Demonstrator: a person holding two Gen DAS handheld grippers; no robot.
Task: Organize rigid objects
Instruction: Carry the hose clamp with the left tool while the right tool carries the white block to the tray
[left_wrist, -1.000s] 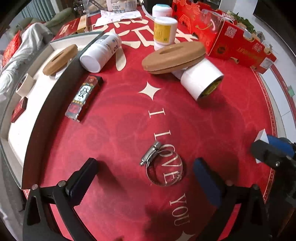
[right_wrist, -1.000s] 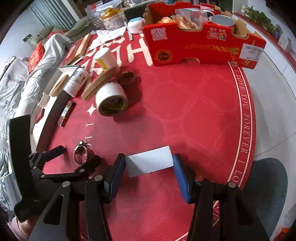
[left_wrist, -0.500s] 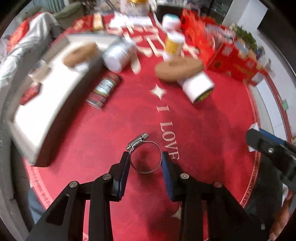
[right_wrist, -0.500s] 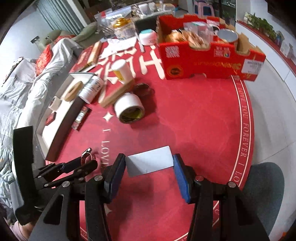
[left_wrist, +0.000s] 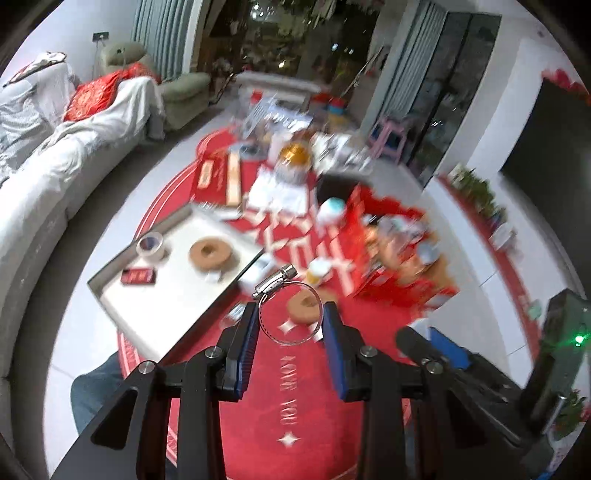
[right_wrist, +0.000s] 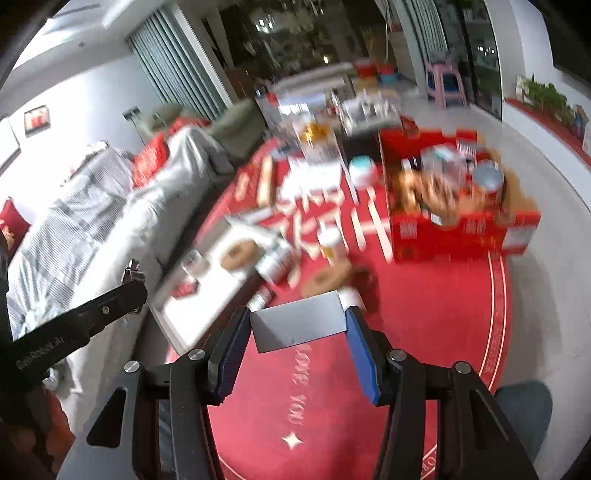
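Left tongs (left_wrist: 290, 325) pinching metal hose clamp (left_wrist: 286, 312), held above red surface (left_wrist: 295, 398). Right tongs (right_wrist: 297, 325) pinching white card (right_wrist: 299, 321), likewise raised.

I am working in a home living room: a sofa (left_wrist: 44, 177) under white covers with a red cushion (left_wrist: 92, 94), curtains (right_wrist: 177, 62), and a round red-clothed table (right_wrist: 443, 325).
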